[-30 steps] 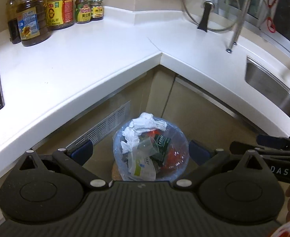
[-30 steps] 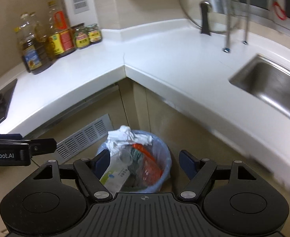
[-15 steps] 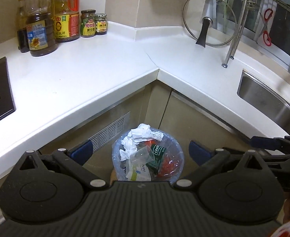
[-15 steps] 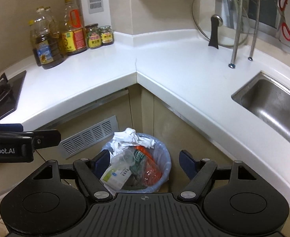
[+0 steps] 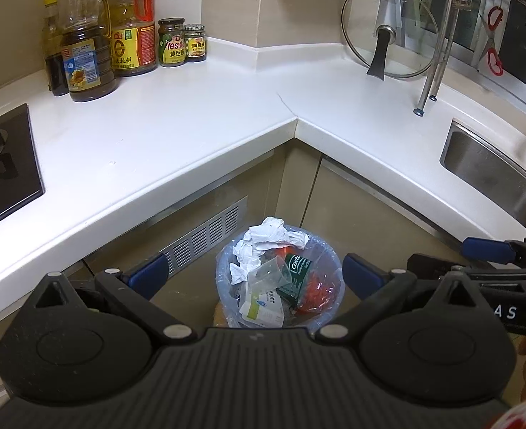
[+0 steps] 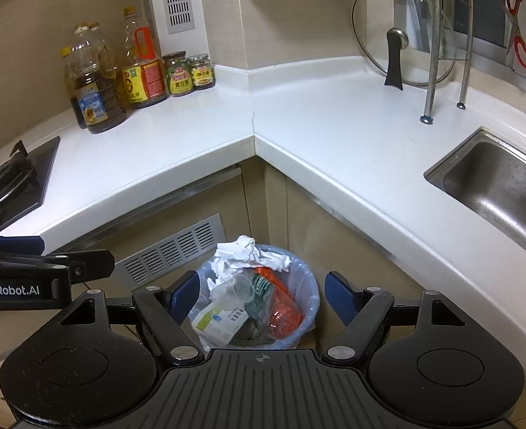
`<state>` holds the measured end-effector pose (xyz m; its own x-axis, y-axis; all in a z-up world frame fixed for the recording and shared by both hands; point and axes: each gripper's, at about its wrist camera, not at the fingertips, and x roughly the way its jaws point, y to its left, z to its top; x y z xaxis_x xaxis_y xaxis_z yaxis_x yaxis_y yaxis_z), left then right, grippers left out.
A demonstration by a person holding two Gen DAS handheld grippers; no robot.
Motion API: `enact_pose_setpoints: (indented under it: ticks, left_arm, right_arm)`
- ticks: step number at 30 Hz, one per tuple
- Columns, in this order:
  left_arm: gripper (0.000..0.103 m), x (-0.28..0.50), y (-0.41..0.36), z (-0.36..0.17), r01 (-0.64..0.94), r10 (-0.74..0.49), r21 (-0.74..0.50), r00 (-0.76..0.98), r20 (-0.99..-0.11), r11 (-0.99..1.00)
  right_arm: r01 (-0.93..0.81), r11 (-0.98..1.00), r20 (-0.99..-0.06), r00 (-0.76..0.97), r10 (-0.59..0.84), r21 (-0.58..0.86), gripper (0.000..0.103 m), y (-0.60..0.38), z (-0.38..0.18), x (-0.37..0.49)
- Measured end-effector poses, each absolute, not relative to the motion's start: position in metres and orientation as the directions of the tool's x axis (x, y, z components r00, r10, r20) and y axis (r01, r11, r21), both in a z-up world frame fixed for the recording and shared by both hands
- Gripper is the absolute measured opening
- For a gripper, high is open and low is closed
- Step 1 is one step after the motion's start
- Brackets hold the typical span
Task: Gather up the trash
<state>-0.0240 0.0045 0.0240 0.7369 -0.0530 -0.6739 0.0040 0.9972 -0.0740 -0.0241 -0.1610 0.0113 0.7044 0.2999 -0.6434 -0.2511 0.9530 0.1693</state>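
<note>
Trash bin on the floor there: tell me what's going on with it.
A person holds a claw in each hand above the trash bin, which stands in the counter corner. The left claw and right claw are both open and empty. The bin is already full of crumpled paper, a carton and wrappers.

White corner countertop (image 5: 191, 132), beige tiled wall (image 6: 291, 28), steel sink (image 6: 499, 186), beige cabinets (image 5: 363, 214) below

Below the corner of the white surface (image 5: 177, 132), the lined trash bin (image 5: 329, 268) brims with crumpled paper (image 5: 270, 232), framed by the left hand-held gripper (image 5: 254, 273), jaws spread and empty.
</note>
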Motion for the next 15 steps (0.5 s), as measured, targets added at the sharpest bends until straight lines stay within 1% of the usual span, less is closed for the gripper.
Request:
enact_pose_setpoints:
  ticks: [15]
  left_arm:
    - [0.102,-0.0257,0.0008,0.0253,0.005,-0.037,-0.048,0.737,-0.675,0.999]
  right_arm:
    - [-0.256,0.953,-0.632,0.715,0.298,0.160,0.077,-0.1663,0.0133,-0.0242]
